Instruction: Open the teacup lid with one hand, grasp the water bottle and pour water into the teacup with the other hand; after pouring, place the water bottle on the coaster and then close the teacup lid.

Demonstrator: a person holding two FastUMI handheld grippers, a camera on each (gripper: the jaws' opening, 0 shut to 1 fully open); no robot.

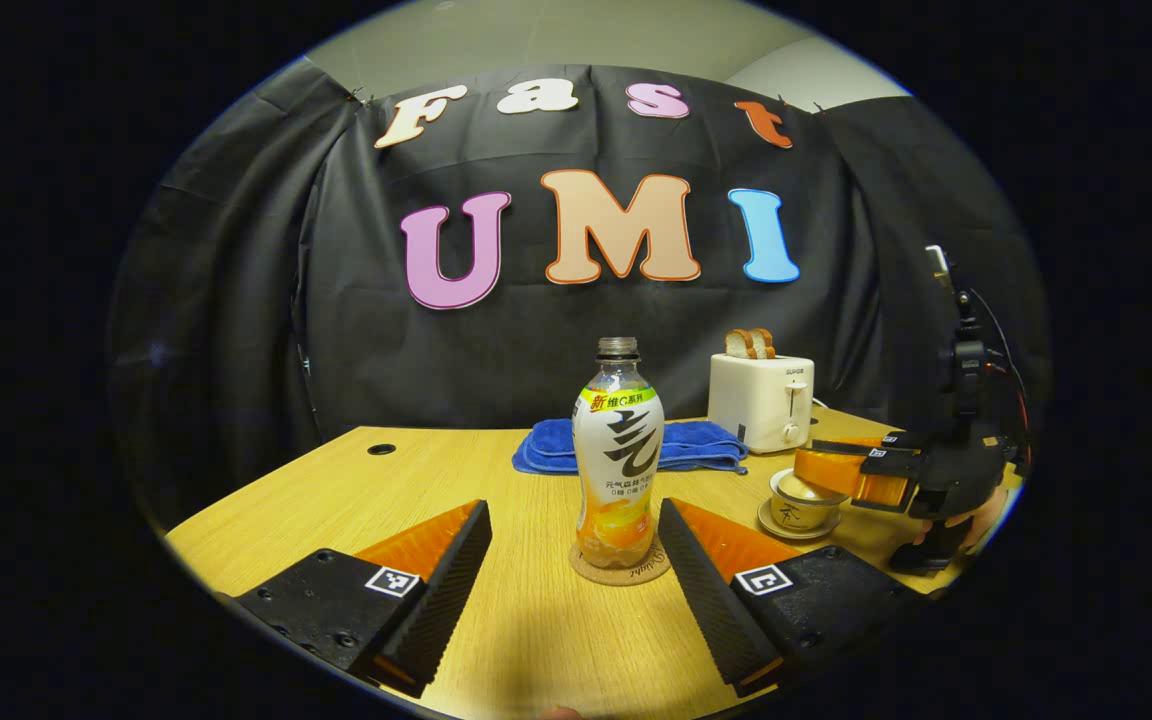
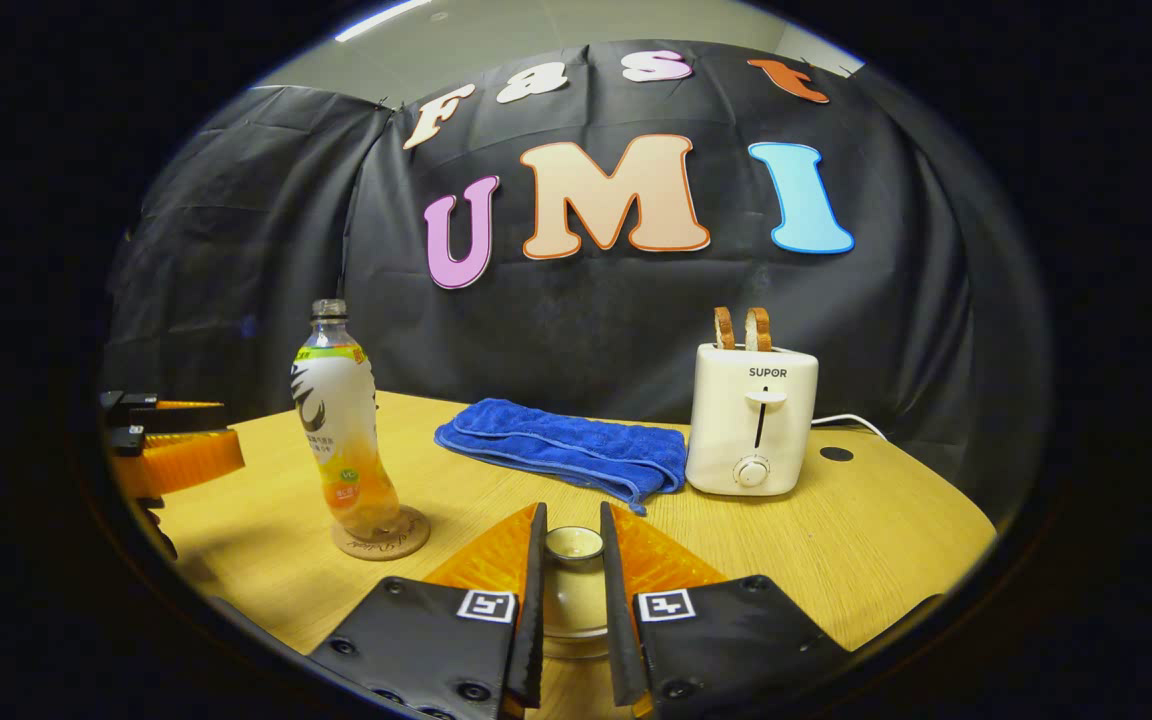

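The left gripper (image 1: 576, 560) gaped wide before the plastic water bottle (image 1: 618, 462) standing on its round cork coaster (image 1: 620, 572). The right gripper (image 2: 572, 570) pinched the glazed teacup lid (image 2: 574, 546) between ribbed fingers (image 2: 534, 600).

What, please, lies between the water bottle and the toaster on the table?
In the right gripper view, a folded blue towel lies between the water bottle and the toaster, on the table.

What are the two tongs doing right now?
Left tongs: open, empty, either side of the bottle.
Right tongs: shut on the teacup lid.
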